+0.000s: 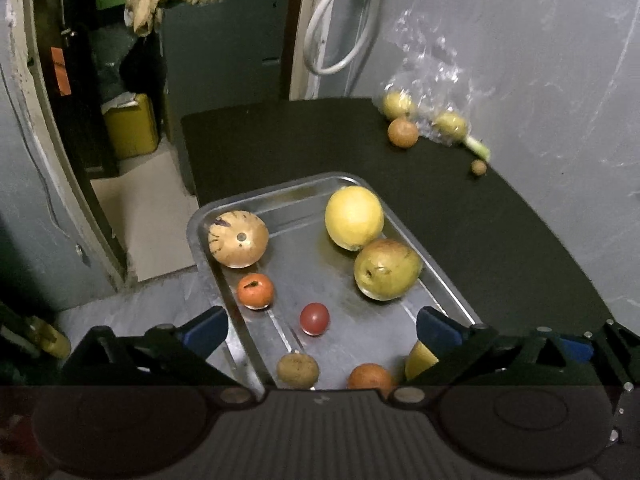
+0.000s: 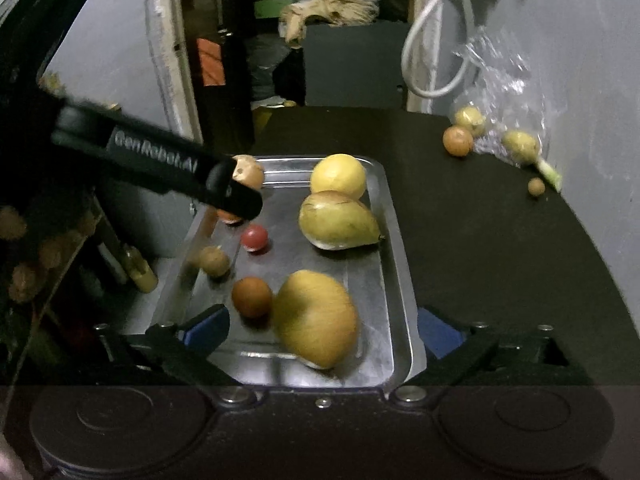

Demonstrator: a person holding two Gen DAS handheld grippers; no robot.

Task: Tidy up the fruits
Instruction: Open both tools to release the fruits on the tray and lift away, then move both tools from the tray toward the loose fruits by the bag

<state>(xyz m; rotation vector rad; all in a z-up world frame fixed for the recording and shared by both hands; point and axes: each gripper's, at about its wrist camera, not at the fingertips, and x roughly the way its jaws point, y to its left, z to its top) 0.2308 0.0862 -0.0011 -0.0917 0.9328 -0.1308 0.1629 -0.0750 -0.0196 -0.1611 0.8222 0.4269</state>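
A steel tray point(image 1: 444, 280) sits on the black table point(image 1: 500, 240) and holds several fruits. They include a tan striped fruit point(image 1: 238, 238), a yellow round fruit point(image 1: 354, 217), a green-yellow mango point(image 1: 387, 269) and a red tomato point(image 1: 315, 319). My left gripper point(image 1: 320, 330) hangs open over the tray's near end with nothing held. My right gripper point(image 2: 322, 332) is open too, and a blurred yellow fruit point(image 2: 316, 318) lies in the tray point(image 2: 400, 260) between its fingers. The left gripper's black body point(image 2: 160, 160) crosses the right wrist view.
A clear plastic bag point(image 1: 432, 80) with yellow fruits lies at the table's far right by the grey wall. Beside it are an orange fruit point(image 1: 403, 132) and a small brown one point(image 1: 478, 167). The tray sits along the table's left edge. A white cable point(image 1: 332, 20) hangs behind.
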